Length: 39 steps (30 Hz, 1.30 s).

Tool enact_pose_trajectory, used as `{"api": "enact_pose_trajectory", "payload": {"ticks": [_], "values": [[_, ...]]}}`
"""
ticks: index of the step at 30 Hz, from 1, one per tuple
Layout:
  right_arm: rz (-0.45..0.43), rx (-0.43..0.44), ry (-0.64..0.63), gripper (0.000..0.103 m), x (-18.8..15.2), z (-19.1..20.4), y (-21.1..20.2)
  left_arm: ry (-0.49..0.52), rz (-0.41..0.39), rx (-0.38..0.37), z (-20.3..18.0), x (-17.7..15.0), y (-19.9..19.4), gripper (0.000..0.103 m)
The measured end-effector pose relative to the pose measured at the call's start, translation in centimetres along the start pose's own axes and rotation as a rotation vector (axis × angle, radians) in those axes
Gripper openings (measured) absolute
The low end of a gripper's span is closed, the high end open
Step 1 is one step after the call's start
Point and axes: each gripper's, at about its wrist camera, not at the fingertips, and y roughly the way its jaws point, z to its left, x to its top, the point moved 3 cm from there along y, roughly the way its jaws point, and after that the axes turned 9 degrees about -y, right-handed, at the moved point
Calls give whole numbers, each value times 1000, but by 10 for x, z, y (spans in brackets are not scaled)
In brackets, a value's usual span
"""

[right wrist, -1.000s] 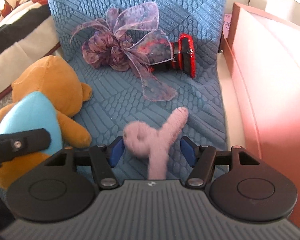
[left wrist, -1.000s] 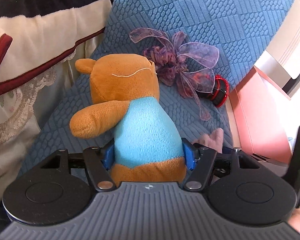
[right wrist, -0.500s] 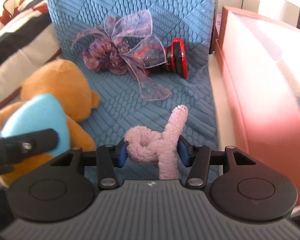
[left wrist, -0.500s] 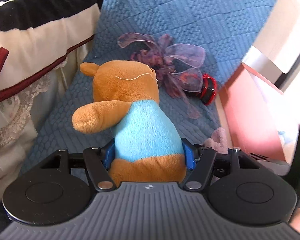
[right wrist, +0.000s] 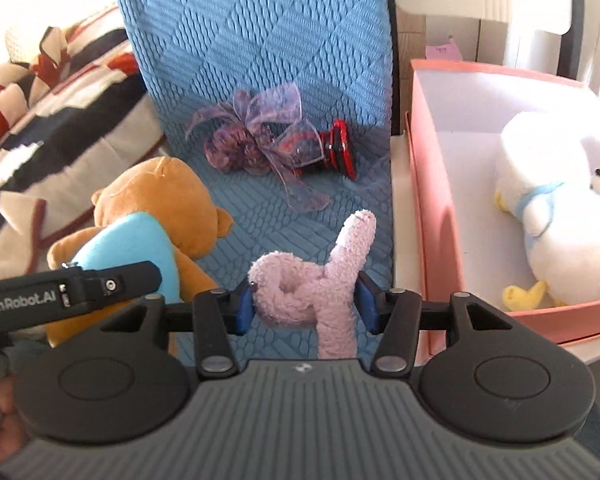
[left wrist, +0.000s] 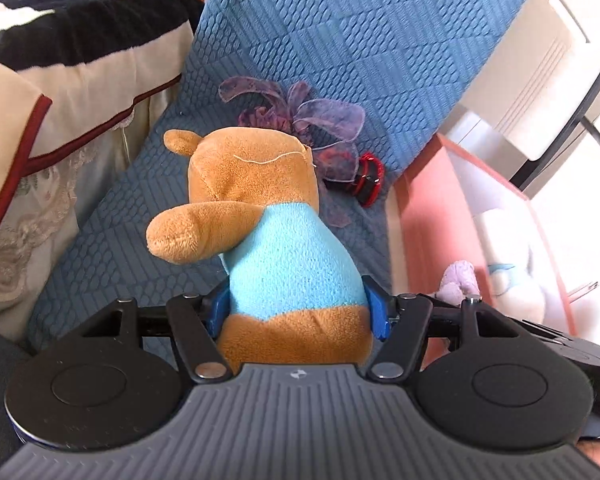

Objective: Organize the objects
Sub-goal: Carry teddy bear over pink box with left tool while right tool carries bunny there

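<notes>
My left gripper [left wrist: 298, 312] is clamped on the brown bear [left wrist: 268, 240] at its blue middle; its face is turned away. My right gripper [right wrist: 305, 305] pinches the pink plush [right wrist: 312, 292], whose lower end drops behind the gripper body. Both hang above the blue cushion [right wrist: 260, 60], beside the pink box [right wrist: 432, 208] holding a white duck [right wrist: 556, 216], partly cut off.

White lettering reading "GenRobot.AI" runs along the black side of the left gripper [right wrist: 70, 294], seen at the lower left of the right wrist view.
</notes>
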Motion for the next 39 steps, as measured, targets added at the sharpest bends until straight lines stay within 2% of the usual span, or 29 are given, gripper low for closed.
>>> {"api": "enact_pose_trajectory", "payload": {"ticks": [7,18,31,39], "values": [[-53,13,-7,54,21,-15,-39,39,-30,-18,-41,7,-32,69],[-128,25,2,54,66,-52,-85,93,-90,-58,-114,36,-68,69],[-211,33,19,54,104,-97,-125,157,-131,-106,-194,63,-77,69],[-243,14,43,54,111,-136,-132,211,-148,-131,-239,70,-63,69]]}}
